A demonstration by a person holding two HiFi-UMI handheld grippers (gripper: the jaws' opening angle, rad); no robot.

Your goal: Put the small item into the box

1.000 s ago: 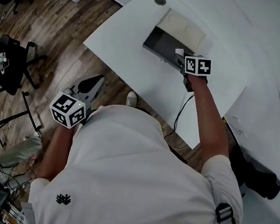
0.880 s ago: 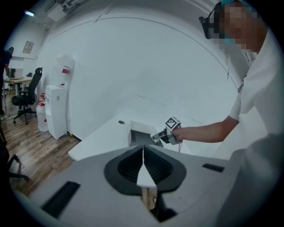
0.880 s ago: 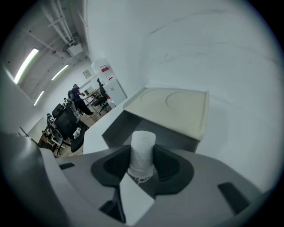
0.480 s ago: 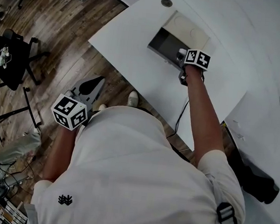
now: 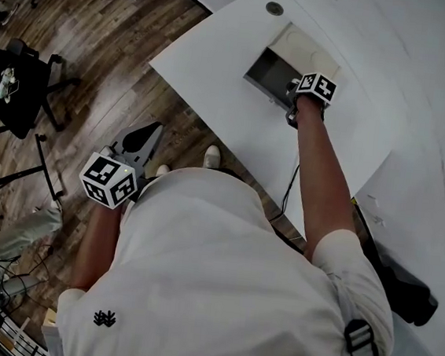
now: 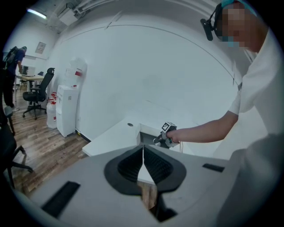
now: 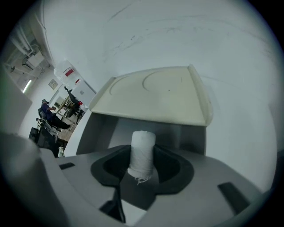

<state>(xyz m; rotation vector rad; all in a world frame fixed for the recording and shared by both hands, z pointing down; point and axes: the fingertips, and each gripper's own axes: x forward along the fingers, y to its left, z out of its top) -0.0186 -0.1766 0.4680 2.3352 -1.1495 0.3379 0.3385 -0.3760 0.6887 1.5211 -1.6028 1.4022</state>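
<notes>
Now my right claw grips the white thread spool, pointed down over the open box to drop it in; my left claw rests shut, empty.

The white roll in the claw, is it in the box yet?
Not quite. Done: the box has its lid open, and the white roll is picked up. In hand: the right claw grips the roll right at the open box. Left to do: lower it in and let go. The left claw is shut and empty, away from the table.
</notes>
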